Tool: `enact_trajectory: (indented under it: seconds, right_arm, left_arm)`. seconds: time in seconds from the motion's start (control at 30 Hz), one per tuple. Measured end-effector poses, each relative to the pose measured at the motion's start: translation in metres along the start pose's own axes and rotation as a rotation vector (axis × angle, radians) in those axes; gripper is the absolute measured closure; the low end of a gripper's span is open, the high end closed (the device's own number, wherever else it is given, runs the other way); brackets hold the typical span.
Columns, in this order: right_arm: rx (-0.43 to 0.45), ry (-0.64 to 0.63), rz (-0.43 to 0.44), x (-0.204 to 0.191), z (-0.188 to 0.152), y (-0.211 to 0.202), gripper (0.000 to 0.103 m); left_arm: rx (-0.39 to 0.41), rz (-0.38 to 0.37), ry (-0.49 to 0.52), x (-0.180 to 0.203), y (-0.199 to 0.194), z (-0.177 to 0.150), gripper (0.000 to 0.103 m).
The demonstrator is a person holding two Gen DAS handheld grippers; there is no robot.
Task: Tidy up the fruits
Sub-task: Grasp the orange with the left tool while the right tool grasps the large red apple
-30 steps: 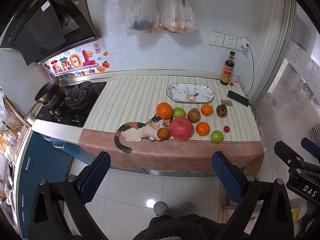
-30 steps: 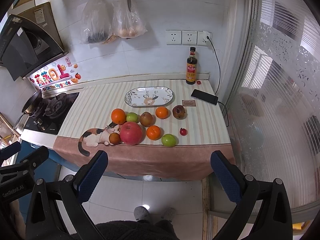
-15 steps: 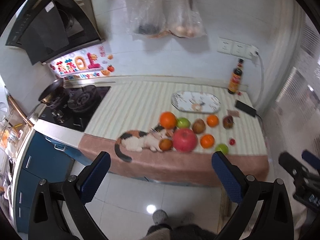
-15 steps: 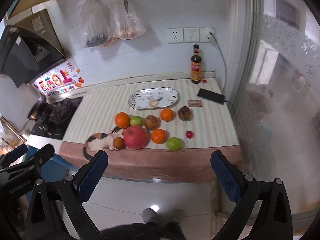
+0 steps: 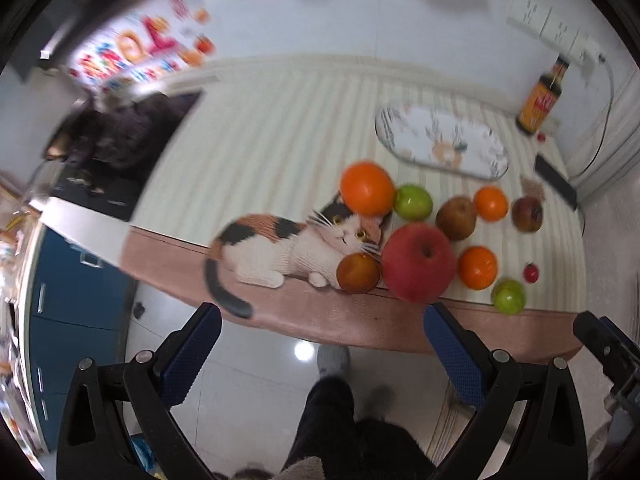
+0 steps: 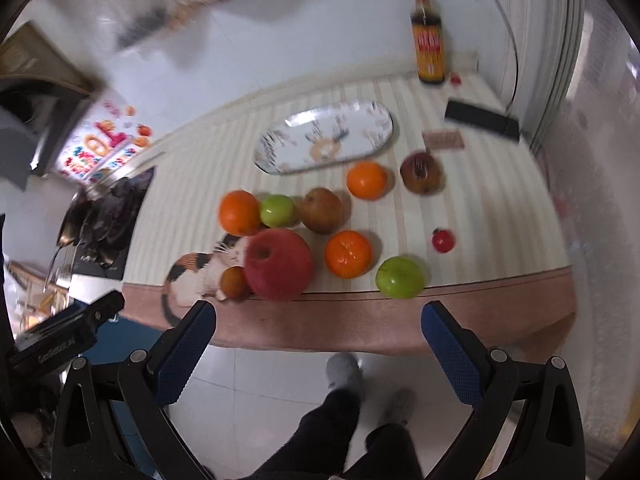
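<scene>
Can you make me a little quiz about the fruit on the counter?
1. True or false: the oval plate has fruit on it.
2. Which fruit is biggest: A) red apple B) cherry tomato C) green apple?
3. Fill in: both the left gripper and right gripper are ____.

Key: 1 false; 2 A; 3 open.

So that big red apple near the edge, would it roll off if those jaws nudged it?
Quite possibly. The red apple is round and sits close to the front edge of the counter, so a forward push could send it over. It looks the largest fruit there, probably fairly heavy. The small brown fruit touching its side might slow a sideways roll.
</scene>
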State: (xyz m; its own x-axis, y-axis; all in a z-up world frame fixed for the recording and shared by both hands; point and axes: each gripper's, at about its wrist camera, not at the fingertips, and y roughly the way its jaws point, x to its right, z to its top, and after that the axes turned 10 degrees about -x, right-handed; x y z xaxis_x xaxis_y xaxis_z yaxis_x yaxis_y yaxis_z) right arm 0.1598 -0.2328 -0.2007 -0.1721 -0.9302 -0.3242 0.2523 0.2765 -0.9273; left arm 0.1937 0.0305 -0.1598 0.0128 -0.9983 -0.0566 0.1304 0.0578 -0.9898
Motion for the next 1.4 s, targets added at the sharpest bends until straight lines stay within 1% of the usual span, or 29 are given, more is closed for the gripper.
enact_trajectory:
  seconds: [0.07,0.13,0.3,0.33,0.47,0.53,0.63,0.7,0.77,0.87,0.9,0.93,0.97,1.0,1.03,1.07,1.1,1.2,1.3,1.33,1.37,1.4]
  right_arm:
    - [-0.041,0.043,0.001,0.007,0.013,0.027,0.000]
    - [-0.095,0.084,0.029,0.010,0.021,0.052,0.000]
    - [-0.210,0.159,0.065,-0.014,0.048,0.129,0.000]
    - [-0.235,0.171,0.064,-0.023,0.056,0.150,0.000]
    - [-0.307,0.168,-0.003,-0.051,0.075,0.202,0.000]
    - [-0.356,0.152,-0.057,-0.064,0.080,0.222,0.000]
    - [-0.392,0.148,-0.067,-0.073,0.082,0.241,0.000]
    - [-0.395,0.142,-0.103,-0.078,0.085,0.250,0.000]
    - [-0.407,0.146,-0.119,-0.079,0.088,0.259,0.000]
    - [-0.429,0.165,-0.120,-0.078,0.087,0.268,0.000]
    - [-0.425,0.166,-0.120,-0.078,0.087,0.269,0.000]
    - [-0.428,0.167,-0.123,-0.079,0.087,0.270,0.000]
    - [-0.431,0.167,-0.126,-0.080,0.087,0.270,0.000]
    - [-0.431,0.167,-0.125,-0.079,0.085,0.268,0.000]
    - [-0.434,0.168,-0.123,-0.080,0.085,0.269,0.000]
    - [-0.436,0.167,-0.121,-0.079,0.085,0.268,0.000]
    - [-0.438,0.164,-0.119,-0.079,0.085,0.269,0.000]
    - [-0.443,0.160,-0.109,-0.075,0.084,0.266,0.000]
    - [-0.456,0.154,-0.095,-0.071,0.084,0.263,0.001]
    - [-0.463,0.158,-0.091,-0.070,0.083,0.262,0.001]
    - [-0.468,0.165,-0.090,-0.068,0.082,0.262,0.000]
    - [-0.467,0.166,-0.084,-0.068,0.082,0.263,0.000]
  left_arm:
    - [-0.042,-0.008,0.022,-0.002,0.025,0.022,0.000]
    - [-0.067,0.000,0.034,-0.006,0.042,0.038,0.000]
    - [-0.142,-0.002,0.082,-0.021,0.080,0.085,0.000]
    - [-0.162,-0.006,0.092,-0.022,0.088,0.095,0.000]
    - [-0.207,-0.021,0.119,-0.026,0.108,0.128,0.000]
    - [-0.240,-0.054,0.127,-0.024,0.119,0.143,0.000]
    - [-0.338,-0.163,0.094,-0.020,0.141,0.166,0.000]
    - [-0.391,-0.226,0.061,-0.015,0.157,0.180,0.000]
    - [-0.435,-0.268,0.029,-0.010,0.172,0.190,0.000]
    - [-0.493,-0.320,-0.007,-0.001,0.195,0.203,0.001]
    - [-0.501,-0.323,-0.012,0.002,0.200,0.205,0.006]
    - [-0.507,-0.323,-0.016,0.004,0.206,0.207,0.013]
    - [-0.506,-0.335,-0.014,0.007,0.210,0.208,0.015]
    - [-0.495,-0.345,-0.010,0.009,0.211,0.209,0.019]
    - [-0.477,-0.356,-0.008,0.010,0.211,0.209,0.026]
    - [-0.459,-0.375,-0.007,0.011,0.209,0.207,0.030]
    - [-0.445,-0.370,0.003,0.012,0.206,0.207,0.031]
    - [-0.425,-0.329,0.078,0.017,0.199,0.200,0.031]
    - [-0.400,-0.238,0.203,0.018,0.187,0.186,0.032]
    - [-0.390,-0.218,0.243,0.018,0.184,0.181,0.031]
    - [-0.383,-0.214,0.272,0.020,0.182,0.177,0.031]
    - [-0.377,-0.207,0.286,0.023,0.181,0.175,0.029]
